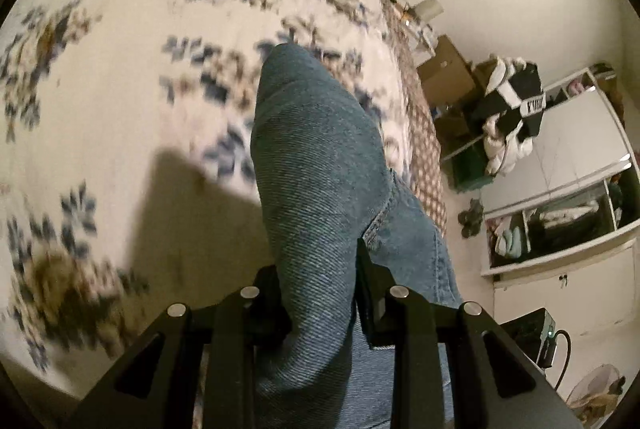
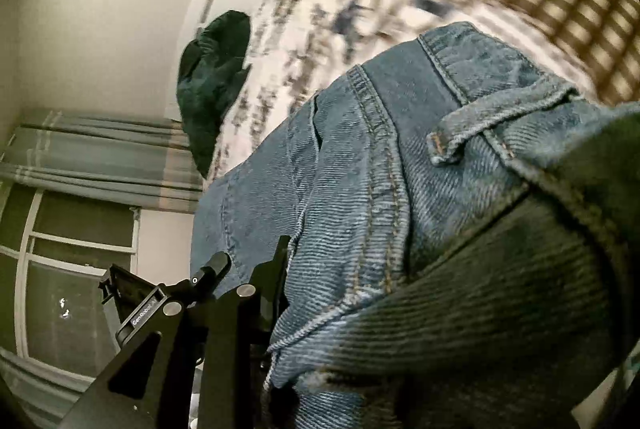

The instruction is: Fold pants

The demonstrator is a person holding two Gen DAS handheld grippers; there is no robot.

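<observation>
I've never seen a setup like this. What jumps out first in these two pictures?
The blue jeans dominate both views: a bunched fold fills the middle of the left view, pinched in the black left tongs at the bottom. In the right view, the jeans' seams and a belt loop crowd the lens. Behind lies a floral bedspread, with a dark green cloth at its far edge.

"GenRobot" on right gripper (image 2: 280, 269) clamp.
</observation>
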